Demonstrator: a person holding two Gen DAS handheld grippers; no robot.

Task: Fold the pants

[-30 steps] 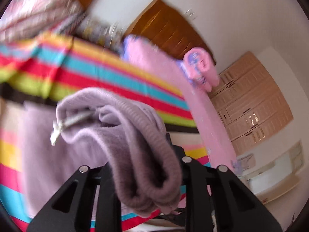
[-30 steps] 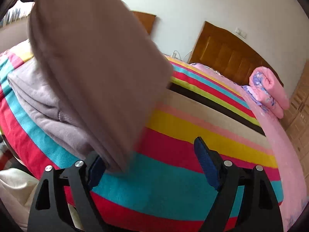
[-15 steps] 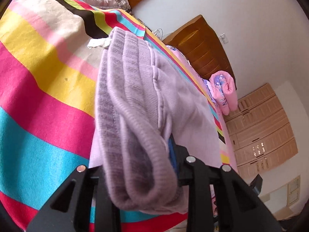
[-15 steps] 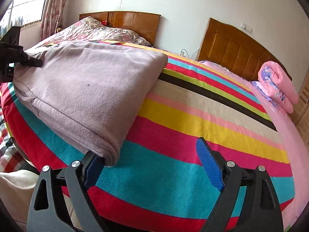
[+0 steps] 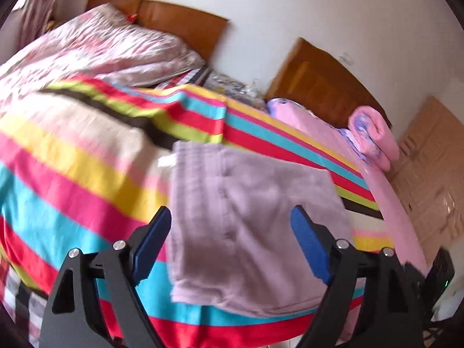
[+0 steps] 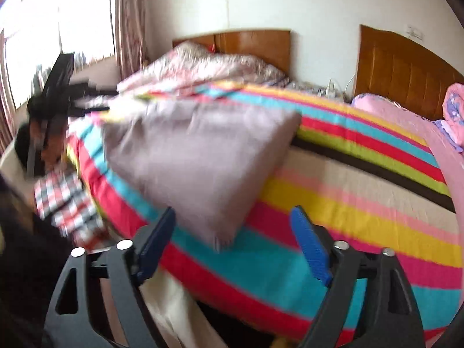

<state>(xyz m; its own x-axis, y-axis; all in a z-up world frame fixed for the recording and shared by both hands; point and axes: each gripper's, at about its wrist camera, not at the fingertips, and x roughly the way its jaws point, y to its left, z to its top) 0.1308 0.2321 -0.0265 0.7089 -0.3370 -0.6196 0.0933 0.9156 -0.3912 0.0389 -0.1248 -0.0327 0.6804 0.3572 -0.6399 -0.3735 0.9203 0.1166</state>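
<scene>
The pants (image 5: 249, 223) are a soft mauve knit, folded into a chunky rectangle lying flat on the striped bedspread (image 5: 72, 174) near the bed's front edge. From the left wrist view you get the ribbed waistband along one side, a seam line with what look like small buttons, and a little white tag poking out at the far corner. The fabric looks fuzzy and thick, with layers stacked at the near edge.

The left gripper (image 5: 230, 240) has just been opening; its blue ridged pads now stand wide apart either side of the folded bundle, not pressing on it. The right gripper (image 6: 233, 237) has just been closing a bit, but its jaws are clearly apart too, with only a corner of the pants showing in the gap, and the pads aren't touching it.

The right wrist view shows stuff the left doesn't: a bright window with curtains (image 6: 127, 20), a checked cloth (image 6: 66, 200) hanging off the bed's side, and the left tool's black frame off at the far side of the pants. The left view gives you a rolled pink blanket (image 5: 374, 136) by the wooden headboard (image 5: 324, 84) and some tan cabinets. Both views are motion-blurred.
</scene>
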